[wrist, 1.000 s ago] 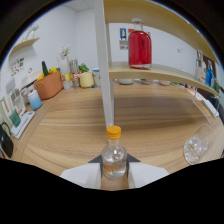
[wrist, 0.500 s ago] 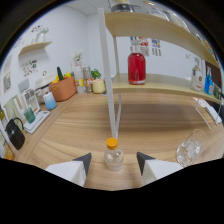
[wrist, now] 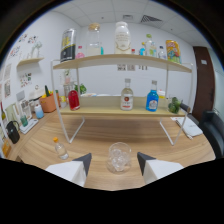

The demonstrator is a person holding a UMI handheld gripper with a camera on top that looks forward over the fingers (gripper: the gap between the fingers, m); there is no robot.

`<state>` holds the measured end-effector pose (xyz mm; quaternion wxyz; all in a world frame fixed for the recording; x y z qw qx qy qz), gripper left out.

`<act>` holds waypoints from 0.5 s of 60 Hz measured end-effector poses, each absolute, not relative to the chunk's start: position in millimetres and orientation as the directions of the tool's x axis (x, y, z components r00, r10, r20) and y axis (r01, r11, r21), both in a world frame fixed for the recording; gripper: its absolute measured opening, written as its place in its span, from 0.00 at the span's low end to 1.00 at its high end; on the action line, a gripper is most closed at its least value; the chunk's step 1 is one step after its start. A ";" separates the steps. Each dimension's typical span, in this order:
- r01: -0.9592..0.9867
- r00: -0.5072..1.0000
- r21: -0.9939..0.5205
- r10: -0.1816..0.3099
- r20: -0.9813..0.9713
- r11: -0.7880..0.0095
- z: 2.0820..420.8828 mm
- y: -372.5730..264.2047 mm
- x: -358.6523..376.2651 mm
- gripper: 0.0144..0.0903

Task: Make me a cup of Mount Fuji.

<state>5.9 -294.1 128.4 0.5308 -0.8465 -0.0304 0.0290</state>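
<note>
Hovering over the wooden bench (wrist: 150, 131), the claw (wrist: 114, 161) stands wide with a clear glass (wrist: 119, 157) of ice between its fingers.
The glass rests upright on the bench, a gap at either side. A small orange-capped bottle (wrist: 60, 149) stands beside the left finger. Beyond, a two-tier shelf (wrist: 120, 111) carries a red bottle (wrist: 73, 99), a clear bottle (wrist: 127, 95) and a blue bottle (wrist: 152, 97) on its lower tier; tall jars line the upper tier.

Bottle (wrist: 127, 94) labels, wall papers (wrist: 26, 46): no text legible
</note>
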 end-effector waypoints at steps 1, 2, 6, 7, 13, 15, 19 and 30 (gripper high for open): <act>0.020 0.997 -0.901 0.075 -0.014 -0.432 130.4 -292.6 13.2 0.93; 0.020 0.998 -0.903 0.069 -0.011 -0.429 133.0 -290.7 20.0 0.93; 0.019 0.999 -0.915 0.054 -0.003 -0.404 148.1 -278.0 43.0 0.94; 0.019 0.999 -0.918 0.052 -0.002 -0.395 153.4 -273.3 48.7 0.94; 0.005 0.999 -0.942 0.040 -0.009 -0.337 185.4 -241.1 72.7 0.93; -0.005 0.999 -0.947 0.036 -0.018 -0.320 194.2 -230.3 79.9 0.93; -0.023 0.999 -0.957 0.032 -0.034 -0.290 207.8 -206.4 90.7 0.93; -0.034 0.999 -0.967 0.031 -0.043 -0.254 218.8 -149.7 113.5 0.88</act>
